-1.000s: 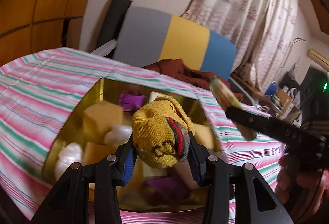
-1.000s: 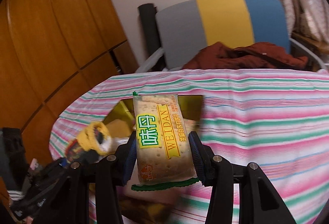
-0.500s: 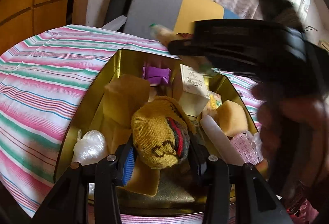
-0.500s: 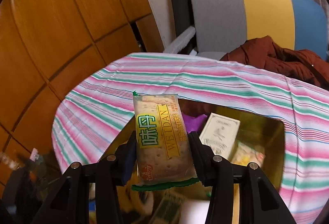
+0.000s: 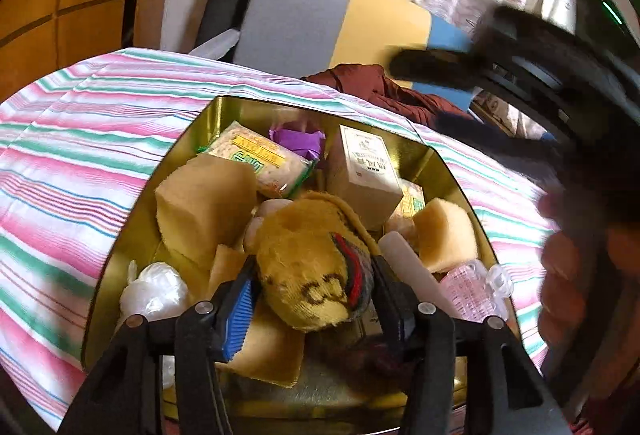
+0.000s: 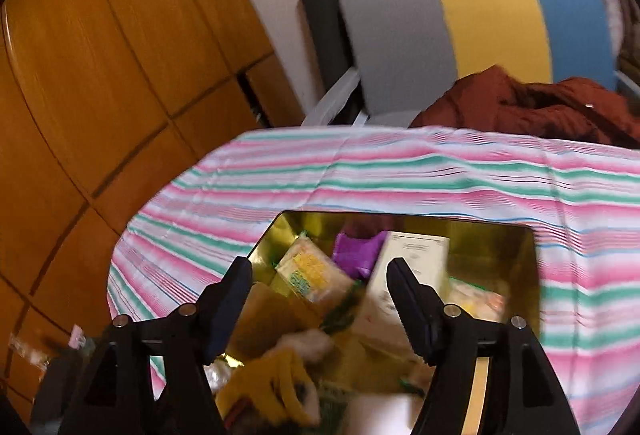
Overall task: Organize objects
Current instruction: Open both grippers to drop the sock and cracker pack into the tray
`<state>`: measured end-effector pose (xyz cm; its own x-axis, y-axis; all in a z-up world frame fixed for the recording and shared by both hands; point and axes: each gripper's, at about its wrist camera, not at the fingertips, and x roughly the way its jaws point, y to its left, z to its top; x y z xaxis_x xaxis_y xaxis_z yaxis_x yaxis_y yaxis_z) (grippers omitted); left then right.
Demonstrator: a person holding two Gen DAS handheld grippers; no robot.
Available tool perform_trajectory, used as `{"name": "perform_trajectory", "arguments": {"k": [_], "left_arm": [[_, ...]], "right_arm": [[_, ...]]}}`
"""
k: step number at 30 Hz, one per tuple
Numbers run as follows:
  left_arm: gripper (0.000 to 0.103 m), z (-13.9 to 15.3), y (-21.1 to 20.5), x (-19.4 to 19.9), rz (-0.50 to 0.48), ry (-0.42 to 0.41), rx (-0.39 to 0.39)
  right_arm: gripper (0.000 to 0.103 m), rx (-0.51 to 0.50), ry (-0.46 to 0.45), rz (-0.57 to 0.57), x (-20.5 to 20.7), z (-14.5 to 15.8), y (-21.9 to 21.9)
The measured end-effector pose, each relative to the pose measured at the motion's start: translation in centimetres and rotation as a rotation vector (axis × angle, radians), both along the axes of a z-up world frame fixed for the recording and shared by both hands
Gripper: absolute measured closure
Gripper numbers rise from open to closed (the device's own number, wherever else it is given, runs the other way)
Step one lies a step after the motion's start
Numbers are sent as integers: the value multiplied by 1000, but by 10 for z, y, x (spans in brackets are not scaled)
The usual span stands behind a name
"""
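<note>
An open gold tin (image 5: 452, 179) stands on the striped tablecloth (image 5: 80, 139), crowded with items. A rolled yellow sock (image 5: 304, 247) rests on the pile inside it, between the fingers of my left gripper (image 5: 313, 269). Those jaws are opening, and the blue left pad (image 5: 240, 309) stands a little off the sock. My right gripper (image 6: 318, 263) hovers over the tin (image 6: 492, 247) with its jaws opening and nothing between them. The cracker pack (image 6: 308, 271) lies in the tin's far left part (image 5: 260, 163).
The tin also holds a white box (image 5: 368, 175), purple paper (image 5: 296, 139), yellow sponge blocks (image 5: 200, 211), a white tube (image 5: 408, 267) and a plastic-wrapped ball (image 5: 156, 291). A person's hand (image 5: 568, 275) is at the right. Behind the table is a chair (image 5: 320, 15) with a brown garment (image 5: 372, 83).
The right gripper opened and the cracker pack dropped into the tin. The right gripper pulled back. The left jaws widened around the sock, which now sits lower in the tin.
</note>
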<state>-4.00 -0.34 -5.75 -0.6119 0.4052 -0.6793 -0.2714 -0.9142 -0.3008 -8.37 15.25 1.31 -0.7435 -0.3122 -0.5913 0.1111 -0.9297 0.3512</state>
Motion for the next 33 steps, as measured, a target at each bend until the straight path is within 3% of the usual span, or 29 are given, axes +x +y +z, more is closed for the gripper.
{"name": "perform_trajectory", "arguments": {"k": [2,4,11,16,22,29,33], "left_arm": [[46,8,-3,-1,29,10,8],[33,18,-7,2,63,33,-4],[32,50,-23,24,120,113,25],[32,54,-23,35,197,78,-97],[32,51,-24,46,240,27,-140],[32,55,-22,52,255,25,-179],[32,62,-27,54,314,42,-215]], "right_arm": [[29,-24,25,-36,17,5,12],[28,-44,41,-76,36,9,27],[25,-64,38,-120,78,8,49],[16,-1,-1,-109,93,1,40],[0,68,-31,-112,104,-5,33],[0,172,-101,-127,105,-6,21],[0,231,-144,-155,105,-8,16]]}}
